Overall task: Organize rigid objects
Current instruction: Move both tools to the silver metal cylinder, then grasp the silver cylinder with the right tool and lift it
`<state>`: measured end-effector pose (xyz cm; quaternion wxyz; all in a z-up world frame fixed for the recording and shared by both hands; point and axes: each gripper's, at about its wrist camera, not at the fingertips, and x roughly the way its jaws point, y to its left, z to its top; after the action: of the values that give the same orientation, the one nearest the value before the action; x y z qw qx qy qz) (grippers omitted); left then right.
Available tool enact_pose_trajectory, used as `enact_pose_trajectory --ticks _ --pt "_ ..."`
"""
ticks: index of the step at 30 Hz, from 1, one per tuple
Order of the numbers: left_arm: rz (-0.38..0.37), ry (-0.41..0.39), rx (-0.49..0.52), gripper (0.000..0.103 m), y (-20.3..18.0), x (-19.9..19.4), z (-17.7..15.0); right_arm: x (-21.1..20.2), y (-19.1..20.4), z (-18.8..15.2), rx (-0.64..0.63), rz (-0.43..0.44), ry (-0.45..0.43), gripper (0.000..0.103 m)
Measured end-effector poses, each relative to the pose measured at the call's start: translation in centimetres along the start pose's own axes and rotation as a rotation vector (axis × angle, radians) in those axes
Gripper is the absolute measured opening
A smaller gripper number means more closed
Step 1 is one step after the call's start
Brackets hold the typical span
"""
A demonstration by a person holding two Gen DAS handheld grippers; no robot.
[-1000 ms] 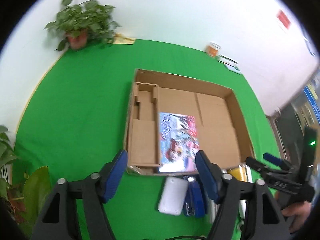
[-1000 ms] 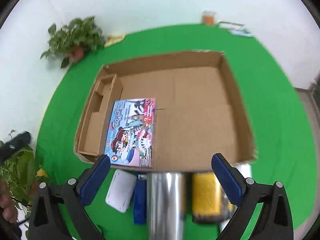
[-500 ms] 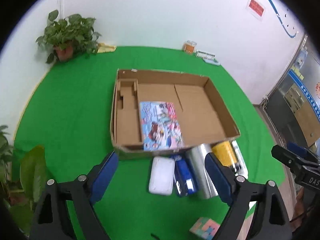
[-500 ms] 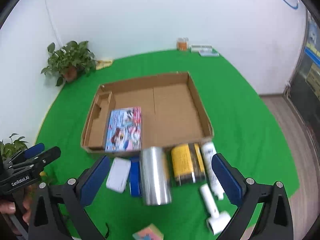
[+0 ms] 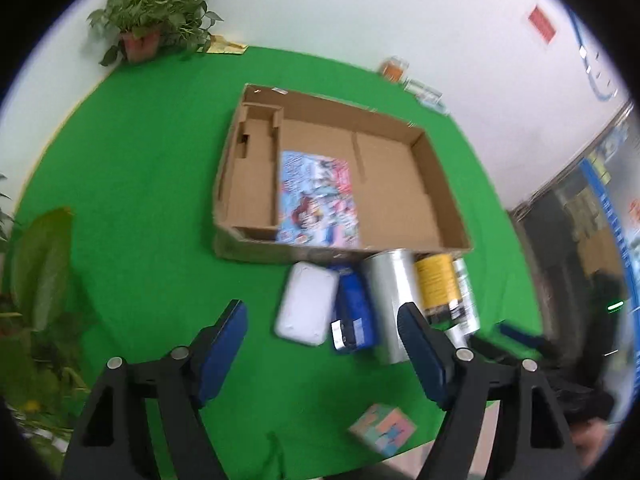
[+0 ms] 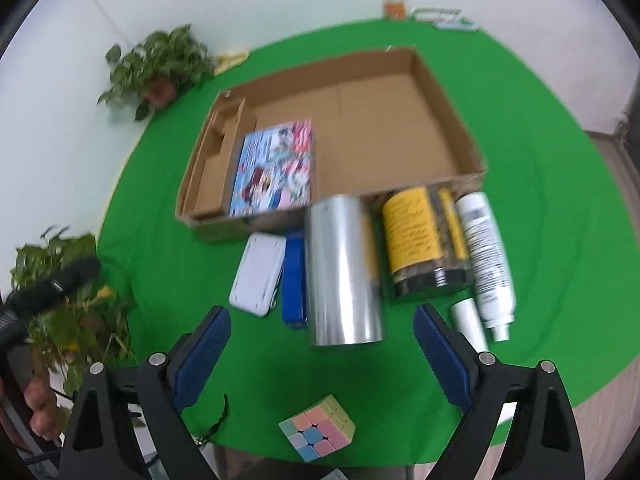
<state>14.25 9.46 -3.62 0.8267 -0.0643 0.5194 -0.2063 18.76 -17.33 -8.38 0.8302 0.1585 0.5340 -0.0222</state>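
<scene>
- Surface: round green-covered table against a white wall; shallow brown cardboard tray at centre, holding only a colourful picture book on its left side.
- Row just before the tray, left to right: white rounded case; blue flat box; silver metal can, lying down; yellow-labelled jar; white bottle; pastel puzzle cube nearer the edge.
- Left gripper: jaws have just narrowed slightly, released, nothing between them.
- Right gripper: likewise released and empty.
- Advice: straddle the can across its width, descend squarely, then close.
</scene>
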Motion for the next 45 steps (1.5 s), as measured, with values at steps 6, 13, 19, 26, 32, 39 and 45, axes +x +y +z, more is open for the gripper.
enact_pose_trajectory --ticks 6,13,19,26,32,39,45 --pt "0.037 0.104 0.032 0.077 -2.0 3.1 -0.1 8.0 -1.2 -0.1 -0.02 0.014 0.131 0.085" --pt "-0.033 0.172 -0.047 0.077 -3.6 6.3 0.0 13.1 -3.3 0.2 -0.045 0.029 0.243 0.069" --pt "-0.143 0.331 -0.06 0.077 -6.1 11.7 -1.4 11.9 -5.6 -3.0 -0.047 0.137 0.323 0.064" --pt "-0.14 0.508 -0.059 0.075 -7.9 18.1 -4.5 11.7 -8.9 -3.6 0.01 0.279 0.357 0.075" --pt "-0.143 0.593 -0.096 0.076 -7.4 21.4 -5.9 14.3 -9.7 -3.0 0.066 0.349 0.426 0.075" --pt "-0.143 0.579 -0.072 0.077 -7.5 21.5 -5.9 14.8 -9.0 -1.9 0.076 0.35 0.439 0.075" --pt "-0.161 0.561 -0.041 0.077 -8.1 19.9 -5.1 13.1 -7.3 -1.5 0.072 0.322 0.419 0.074"
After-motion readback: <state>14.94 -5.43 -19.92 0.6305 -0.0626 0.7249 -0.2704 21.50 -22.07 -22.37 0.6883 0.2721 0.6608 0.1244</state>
